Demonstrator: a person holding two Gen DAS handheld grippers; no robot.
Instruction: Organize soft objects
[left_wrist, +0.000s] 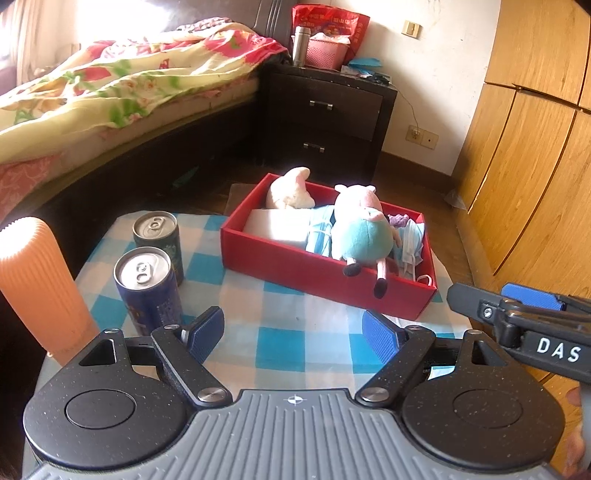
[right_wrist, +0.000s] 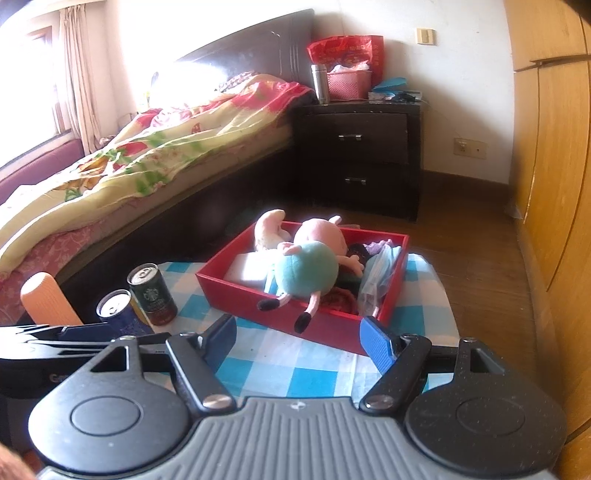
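Pig plush toy (left_wrist: 360, 229) lying inside the red box (left_wrist: 280, 254) on the counter (left_wrist: 288, 343), belly up, teal round body, pale pink head toward the far wall of the box, thin pink legs with black feet draped over the near wall. From the right wrist view, same pig plush toy (right_wrist: 308, 271) with arms spread and legs hanging across the box's near rim (right_wrist: 240, 295). Behind it in the far left corner, a cream crescent-shaped plush (left_wrist: 290, 190), leaning against the wall. Beside the pig, a flat white pad (left_wrist: 275, 227) on the left; light blue face masks (left_wrist: 410, 242) and a bit of purple fabric on the right. Blue-and-white checked cloth spread under everything on the counter. Left of the box, well apart from it: two upright drink cans, one dark green (left_wrist: 159, 240), one dark blue (left_wrist: 146, 288), plus an orange ribbed cylinder (left_wrist: 35, 280).

Left tongs (left_wrist: 293, 334) released, blue pads spread wide, nothing between them, hovering above the cloth just short of the box. Right tongs (right_wrist: 298, 341) likewise released and empty, near the box's front wall.
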